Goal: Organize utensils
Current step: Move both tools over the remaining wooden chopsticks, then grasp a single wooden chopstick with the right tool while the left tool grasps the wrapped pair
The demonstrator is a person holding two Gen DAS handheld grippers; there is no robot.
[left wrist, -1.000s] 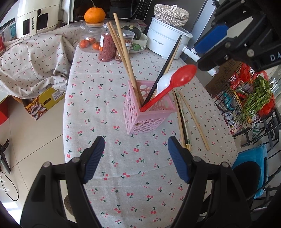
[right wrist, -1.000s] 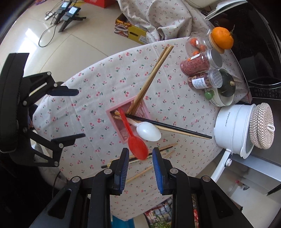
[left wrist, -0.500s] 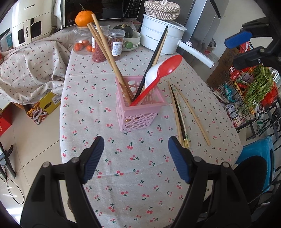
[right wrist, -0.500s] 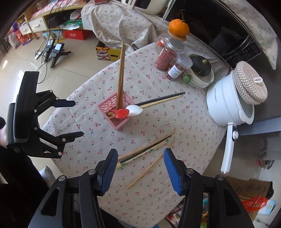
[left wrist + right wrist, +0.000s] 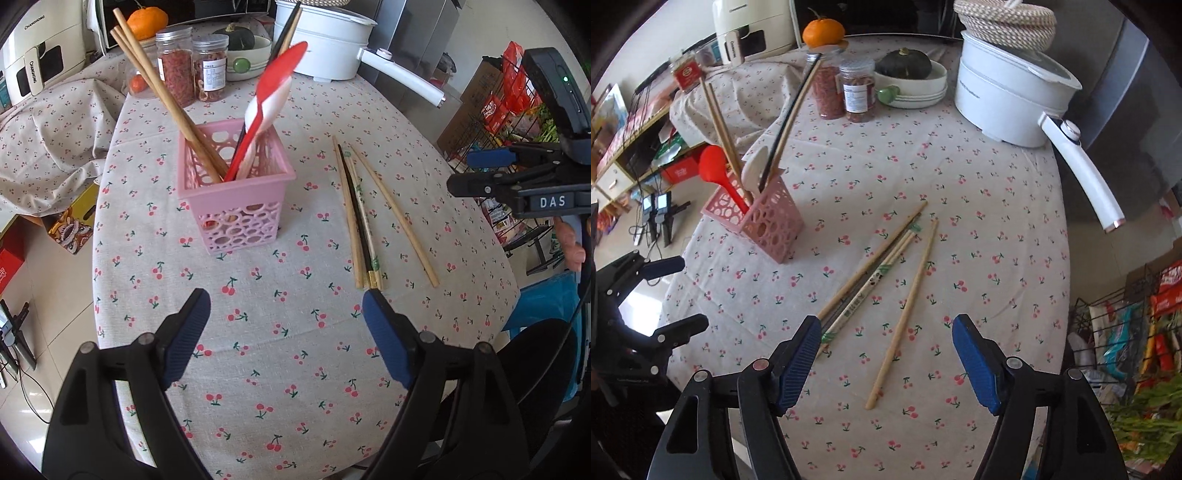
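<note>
A: The counter (image 5: 997, 229), under its cherry-print cloth, carries the pink basket (image 5: 768, 221), already holding the red spoon (image 5: 716, 173), white spoon (image 5: 755, 171) and several chopsticks. The loose chopsticks (image 5: 882, 273) lie flat just beside it.

B: And the right hand-held gripper (image 5: 884, 360)?

A: Empty, jaws opening above the single bamboo chopstick (image 5: 908, 306). It should probably straddle that stick near its middle, crosswise, and close squarely so the stick doesn't roll. The left hand-held gripper (image 5: 284, 332) is spread too, opening, nothing between.

B: Versus a second ago?

A: The right one hung nearly closed over the basket; now it has swung to the loose sticks.
</note>
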